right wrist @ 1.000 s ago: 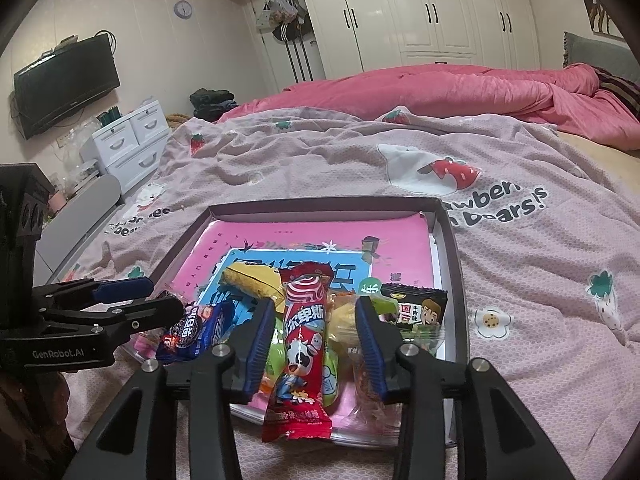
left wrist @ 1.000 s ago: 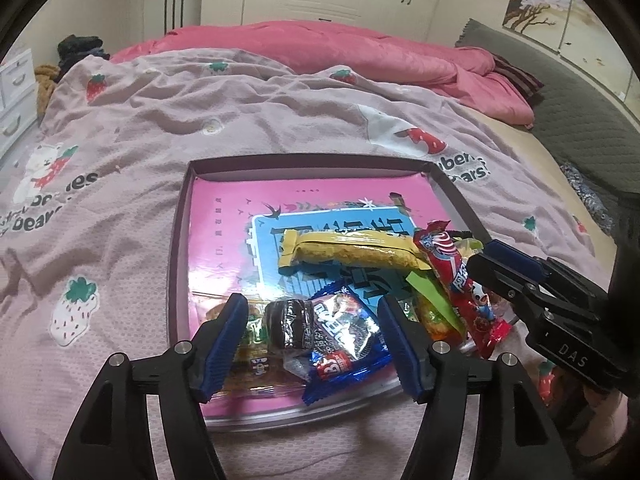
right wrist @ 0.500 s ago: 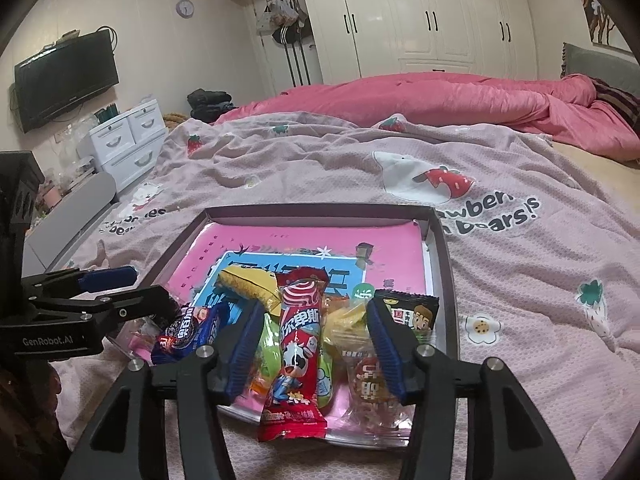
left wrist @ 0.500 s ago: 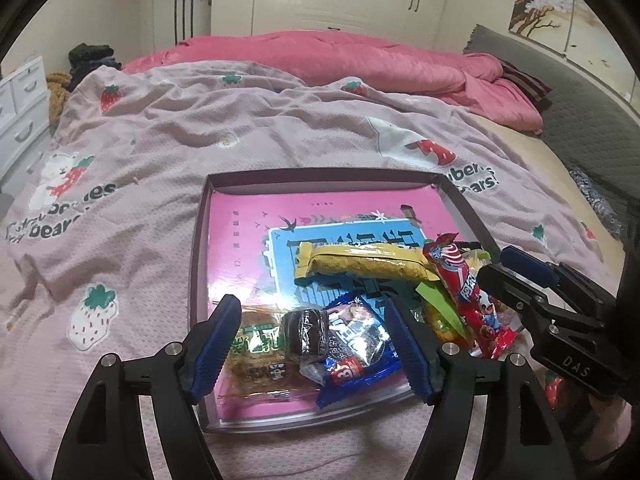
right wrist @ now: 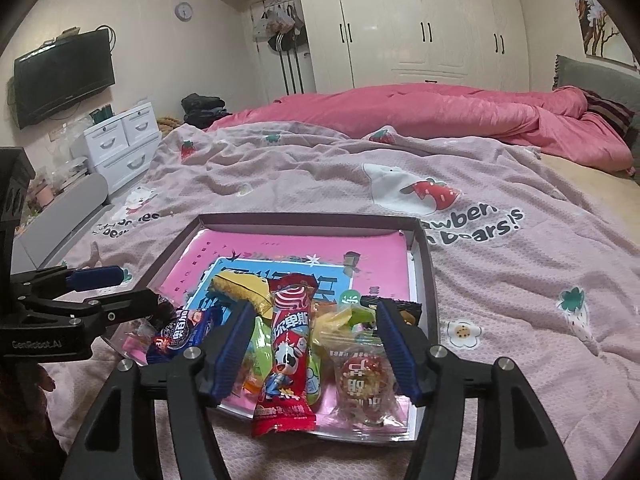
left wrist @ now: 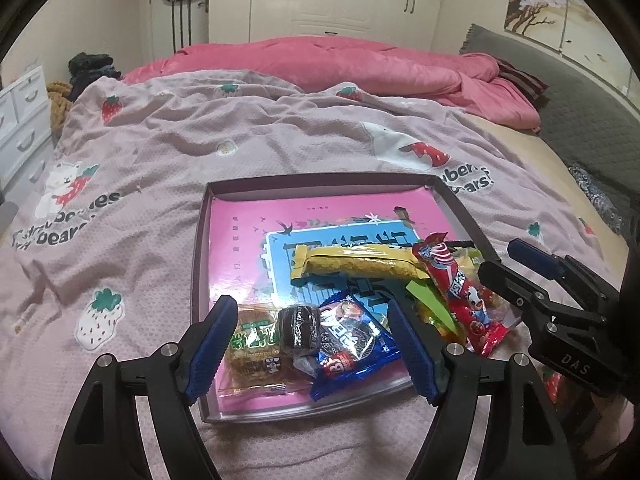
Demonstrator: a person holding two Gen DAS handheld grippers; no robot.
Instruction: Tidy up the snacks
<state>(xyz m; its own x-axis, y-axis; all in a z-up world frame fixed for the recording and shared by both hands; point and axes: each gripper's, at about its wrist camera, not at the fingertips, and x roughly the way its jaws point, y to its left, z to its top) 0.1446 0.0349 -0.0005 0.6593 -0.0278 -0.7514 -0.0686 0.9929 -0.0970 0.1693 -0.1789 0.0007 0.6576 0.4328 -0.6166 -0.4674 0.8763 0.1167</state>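
A shallow tray with a pink printed floor lies on the bed and also shows in the right wrist view. Its near end holds several snacks: a blue cookie pack, a dark round cake, a brown pastry pack, a yellow bar and a long red pack. The red pack overhangs the tray's near rim beside a clear candy bag. My left gripper is open and empty above the near snacks. My right gripper is open and empty around the red pack.
The tray rests on a wrinkled pink strawberry-print bedspread. A rumpled pink duvet lies at the far end. White drawers and a wall television stand to the left, wardrobes behind.
Both grippers have drawn back and up from the tray, so the snacks look smaller and lower. The right jaws have opened wider. No snack has moved.
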